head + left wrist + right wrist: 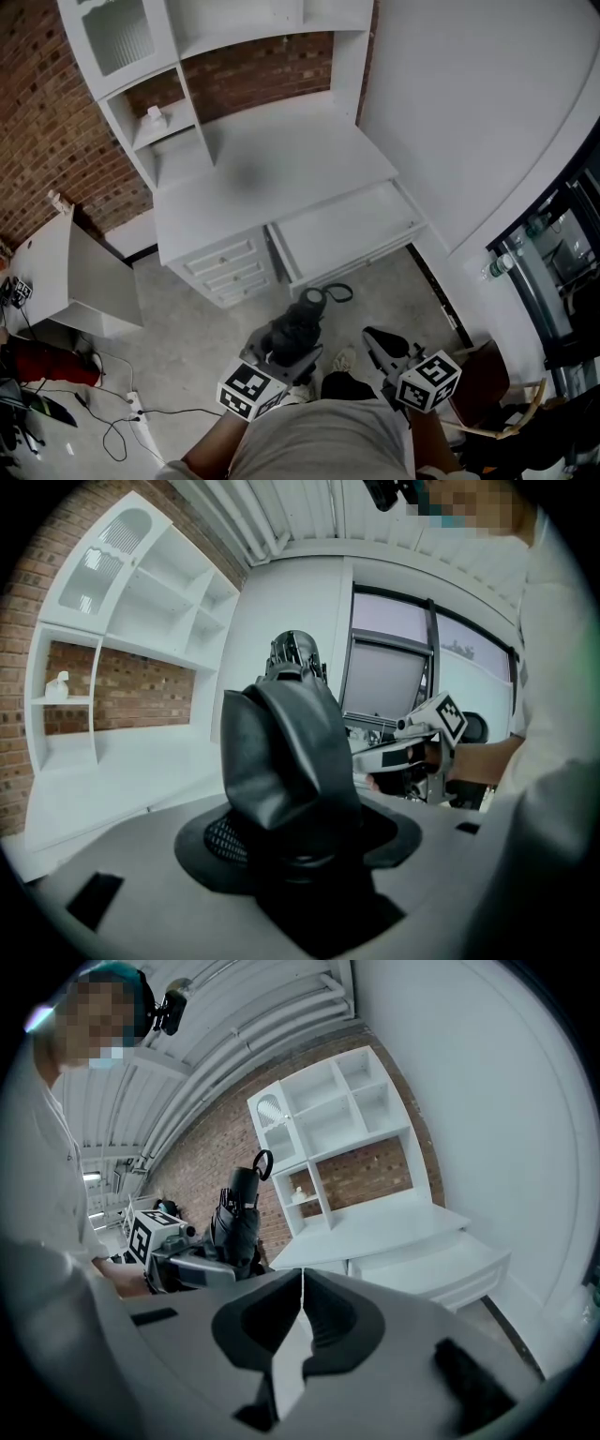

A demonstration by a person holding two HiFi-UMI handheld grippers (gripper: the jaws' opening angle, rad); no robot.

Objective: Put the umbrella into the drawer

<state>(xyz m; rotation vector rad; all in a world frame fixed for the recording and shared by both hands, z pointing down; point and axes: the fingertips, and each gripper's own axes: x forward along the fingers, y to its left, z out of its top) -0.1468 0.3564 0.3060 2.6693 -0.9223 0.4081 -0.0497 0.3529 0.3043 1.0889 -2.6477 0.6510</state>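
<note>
- Left gripper (298, 850) was clamped on the folded black umbrella (281, 752).
- Right gripper (300, 1309) was closed, its jaws touching.
- Drawer (349, 230) stood open beneath the white surface (272, 169).

The folded umbrella (281, 752) is covering the pads of the left gripper (295, 850), so their contact faces are not showing. Above the desk (281, 178), the shelf unit (141, 56) is running off the top edge, and a small white object (155, 116) on it is too small to identify. Left of the desk, floor clutter (37, 366) is running off the picture's edge.
</note>
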